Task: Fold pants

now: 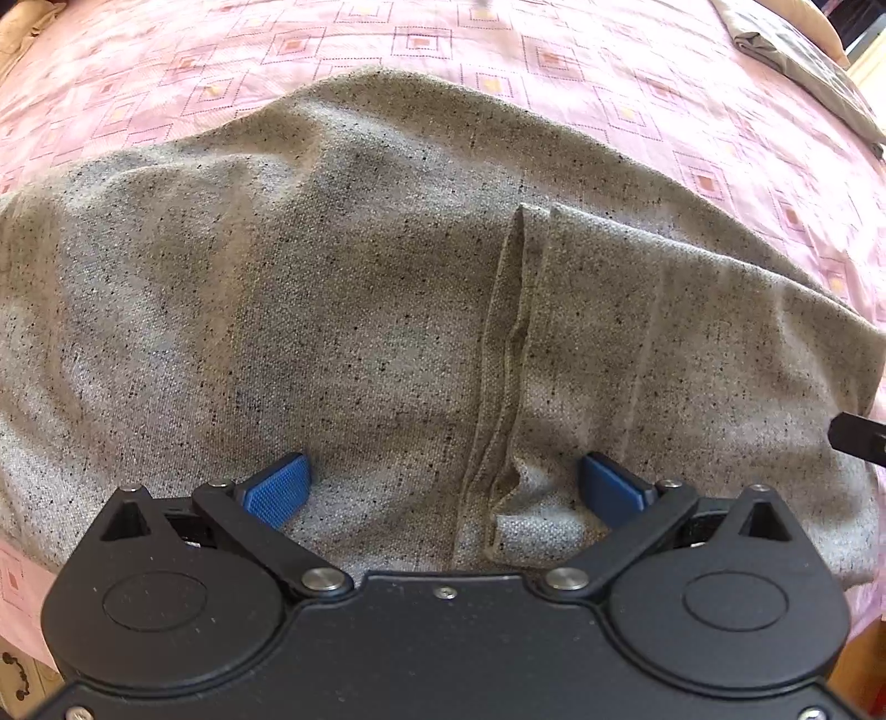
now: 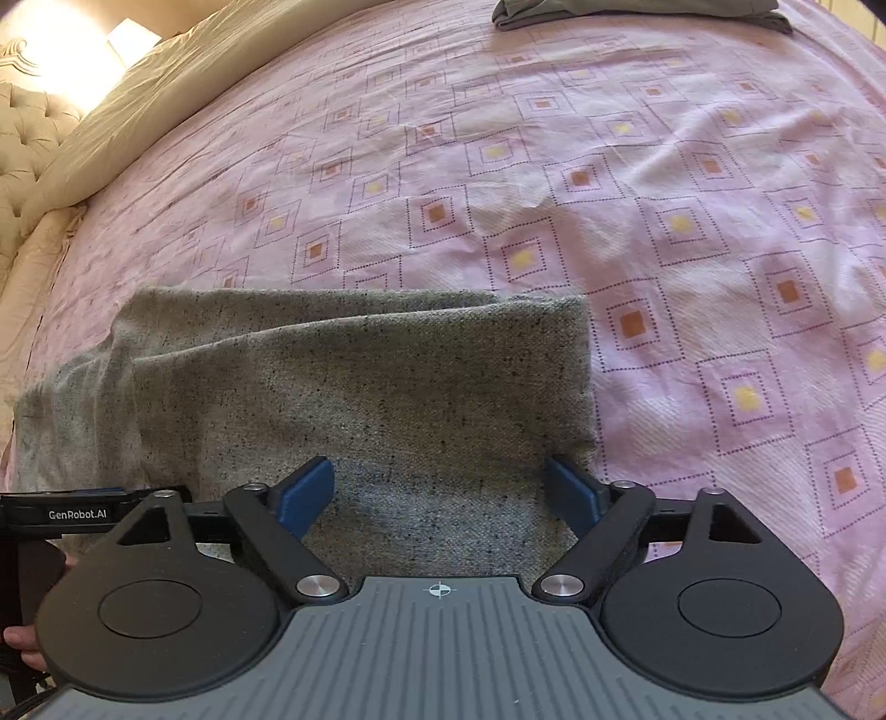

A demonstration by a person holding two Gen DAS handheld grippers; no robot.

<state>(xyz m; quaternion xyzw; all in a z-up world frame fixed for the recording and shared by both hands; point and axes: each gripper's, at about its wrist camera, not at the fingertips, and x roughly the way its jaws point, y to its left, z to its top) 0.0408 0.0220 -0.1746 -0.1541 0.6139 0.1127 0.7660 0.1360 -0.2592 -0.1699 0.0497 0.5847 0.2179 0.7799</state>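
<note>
Two blue pads of the left gripper point(image 1: 441, 484) stand spread over the grey speckled pants point(image 1: 332, 288), pinching nothing. Right wrist view: the right gripper point(image 2: 440, 490) is likewise spread above the folded pants point(image 2: 360, 382), which lie on the pink patterned bedsheet point(image 2: 664, 221) at its near edge.

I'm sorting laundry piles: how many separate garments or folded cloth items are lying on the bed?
2. The gray speckled pants lie at the near edge, under both open grippers. A darker folded cloth sits at the far edge of the pink bedsheet. More may lie outside both views.
</note>
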